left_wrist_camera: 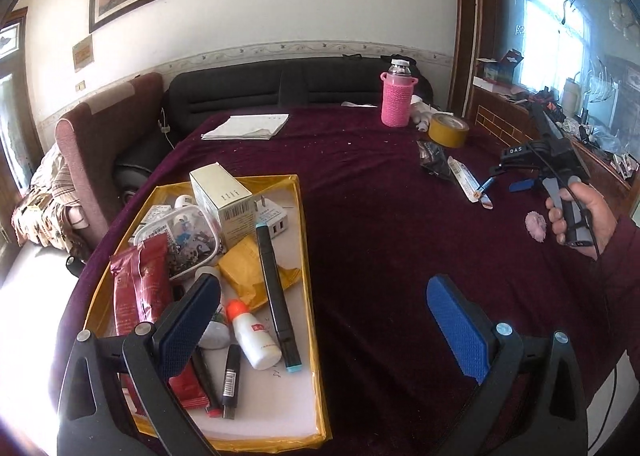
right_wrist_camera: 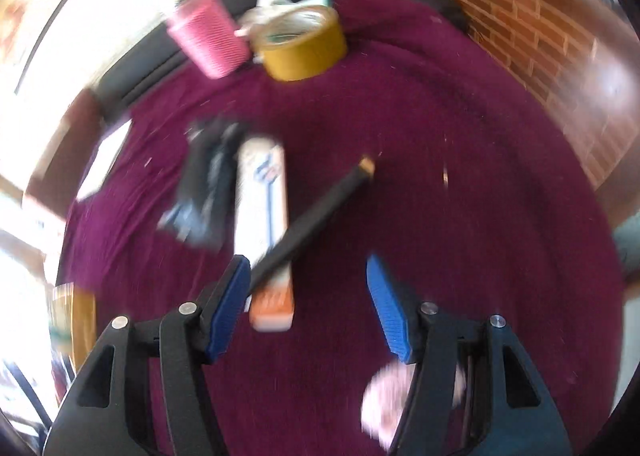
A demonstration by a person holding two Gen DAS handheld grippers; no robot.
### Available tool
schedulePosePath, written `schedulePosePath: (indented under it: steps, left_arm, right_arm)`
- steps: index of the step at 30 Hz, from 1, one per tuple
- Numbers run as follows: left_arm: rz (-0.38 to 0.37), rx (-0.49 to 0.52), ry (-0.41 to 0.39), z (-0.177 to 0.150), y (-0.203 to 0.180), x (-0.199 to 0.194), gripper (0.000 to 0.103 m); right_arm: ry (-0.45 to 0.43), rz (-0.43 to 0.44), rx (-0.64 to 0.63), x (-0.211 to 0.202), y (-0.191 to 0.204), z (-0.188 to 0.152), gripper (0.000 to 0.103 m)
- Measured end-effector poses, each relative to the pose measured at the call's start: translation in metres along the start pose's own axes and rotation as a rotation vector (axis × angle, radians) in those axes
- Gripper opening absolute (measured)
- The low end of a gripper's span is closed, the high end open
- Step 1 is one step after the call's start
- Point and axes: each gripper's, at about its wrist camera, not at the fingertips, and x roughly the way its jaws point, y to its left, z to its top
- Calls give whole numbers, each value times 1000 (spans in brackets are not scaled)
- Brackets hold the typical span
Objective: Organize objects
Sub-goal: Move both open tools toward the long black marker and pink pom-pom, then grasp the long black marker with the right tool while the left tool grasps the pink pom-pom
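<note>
Maroon-clothed tabletop (right_wrist_camera: 440, 256): right tongs (right_wrist_camera: 308, 308) gape empty above a thin, stiff black pen (right_wrist_camera: 312, 221), light, best pinched mid-shaft; left tongs (left_wrist_camera: 324, 324) gape empty.

The letters "DAS" stand in white on the black body of the right gripper (left_wrist_camera: 520, 179), at the right of the left wrist view. A barcode shows on the side of the white box (left_wrist_camera: 222, 197) in the yellow tray (left_wrist_camera: 316, 376), and another on a small black tube (left_wrist_camera: 231, 382) at the tray's lower end; their digits are too small to read. Print on the other packages is illegible.
</note>
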Motion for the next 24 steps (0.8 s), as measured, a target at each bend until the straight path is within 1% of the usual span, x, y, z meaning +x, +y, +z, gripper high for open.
schedulePosePath:
  steps: [3, 4, 5, 6, 7, 8, 10, 12, 14, 15, 17, 20, 24]
  left_arm:
    - [-14, -24, 16, 4, 6, 8, 102]
    - [-17, -32, 21, 5, 6, 11, 102]
    - [-24, -38, 30, 6, 7, 14, 102]
    - [-32, -43, 38, 7, 7, 18, 102]
    - [-41, -45, 46, 9, 6, 21, 102]
    - [-55, -44, 51, 12, 4, 24, 101]
    - [-94, -38, 55, 20, -4, 29, 101]
    - [-141, -23, 67, 30, -17, 36, 101]
    - [-200, -1, 85, 41, -34, 44, 101]
    - [-230, 16, 96, 47, -46, 50, 101]
    - [-266, 53, 102, 57, -70, 59, 101]
    - [-273, 130, 117, 70, -113, 76, 101]
    - [-372, 214, 152, 78, -179, 97, 101]
  right_arm:
    - [47, 30, 107, 26, -10, 20, 59]
    - [50, 38, 125, 31, -13, 21, 57]
    - [46, 36, 127, 35, -12, 22, 52]
    - [26, 2, 94, 35, -8, 23, 43]
    - [38, -28, 56, 37, -3, 22, 26]
    - [32, -59, 10, 36, 1, 18, 18]
    - [36, -85, -46, 33, 1, 11, 13]
    - [32, -90, -82, 25, -4, 2, 12]
    - [25, -72, -86, 11, -17, -11, 12]
    - [14, -56, -84, 3, -24, -17, 12]
    - [-10, 4, -67, -17, -39, -29, 12]
    - [-64, 140, -20, -51, -64, -46, 13]
    - [-140, 323, 38, -67, -90, -54, 13]
